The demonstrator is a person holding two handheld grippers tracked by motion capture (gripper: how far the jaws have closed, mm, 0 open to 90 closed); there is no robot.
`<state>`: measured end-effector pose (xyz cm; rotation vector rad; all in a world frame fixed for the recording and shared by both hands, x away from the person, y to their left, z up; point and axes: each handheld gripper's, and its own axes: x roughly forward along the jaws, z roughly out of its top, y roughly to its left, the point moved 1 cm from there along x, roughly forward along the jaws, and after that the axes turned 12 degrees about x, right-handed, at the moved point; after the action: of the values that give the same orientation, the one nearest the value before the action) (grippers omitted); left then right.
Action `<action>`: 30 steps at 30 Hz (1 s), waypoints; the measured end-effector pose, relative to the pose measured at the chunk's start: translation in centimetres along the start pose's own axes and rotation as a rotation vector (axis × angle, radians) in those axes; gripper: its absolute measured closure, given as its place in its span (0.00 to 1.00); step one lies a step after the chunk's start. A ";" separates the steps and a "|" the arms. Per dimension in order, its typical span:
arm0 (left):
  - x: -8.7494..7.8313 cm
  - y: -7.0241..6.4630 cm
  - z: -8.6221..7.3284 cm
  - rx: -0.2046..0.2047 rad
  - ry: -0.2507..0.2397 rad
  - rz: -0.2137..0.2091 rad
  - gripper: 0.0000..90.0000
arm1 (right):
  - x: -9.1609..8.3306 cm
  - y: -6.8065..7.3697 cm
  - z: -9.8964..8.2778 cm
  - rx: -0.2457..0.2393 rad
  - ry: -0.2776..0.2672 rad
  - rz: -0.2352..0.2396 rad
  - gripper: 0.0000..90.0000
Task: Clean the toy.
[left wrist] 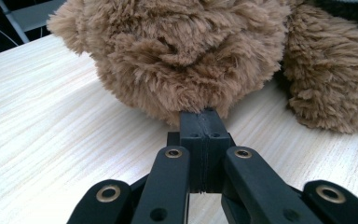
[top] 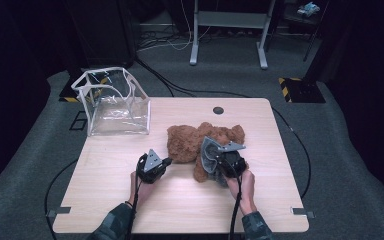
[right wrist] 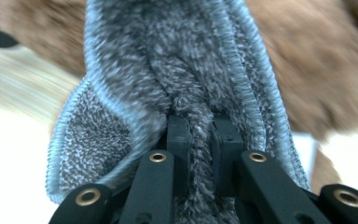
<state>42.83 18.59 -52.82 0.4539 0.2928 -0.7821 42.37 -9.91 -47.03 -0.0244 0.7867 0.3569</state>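
Surface (top: 130,200) of pale wood is carrying everything, lying under the high view with both forearms coming in from its near edge. Bag (top: 112,102) of clear plastic with white trim is standing open at the far left corner, well apart from the rest. Bear (top: 200,142), brown and fluffy, is lying near the middle of the surface, just ahead of both hands. Cloth (top: 209,156), grey with a pale blue stitched edge, is standing up against the bear's near right side. Right hand-held gripper (right wrist: 200,135) is clamping a fold of the cloth between its jaws, the pile bunching up between the pads, with brown fur behind it. Left hand-held gripper (left wrist: 203,121) is sitting low over the surface with its jaws pressed together, their tips touching the bear's fur at its near left side; whether any fur is pinched between them I cannot tell.
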 end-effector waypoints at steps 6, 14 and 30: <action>0.0 0.0 0.0 0.001 0.002 -0.001 1.00 | -1.0 -2.2 -0.7 0.078 -0.006 0.001 0.90; 0.0 0.0 0.0 0.002 0.003 -0.001 1.00 | -1.2 -0.8 1.1 -0.004 -0.033 -0.040 0.89; 0.0 0.0 0.0 0.001 0.002 0.001 1.00 | -3.0 -4.1 -5.9 0.115 0.086 -0.064 0.90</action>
<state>42.84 18.57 -52.82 0.4555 0.2943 -0.7808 37.71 -15.58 -49.59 0.0427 0.8888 0.2513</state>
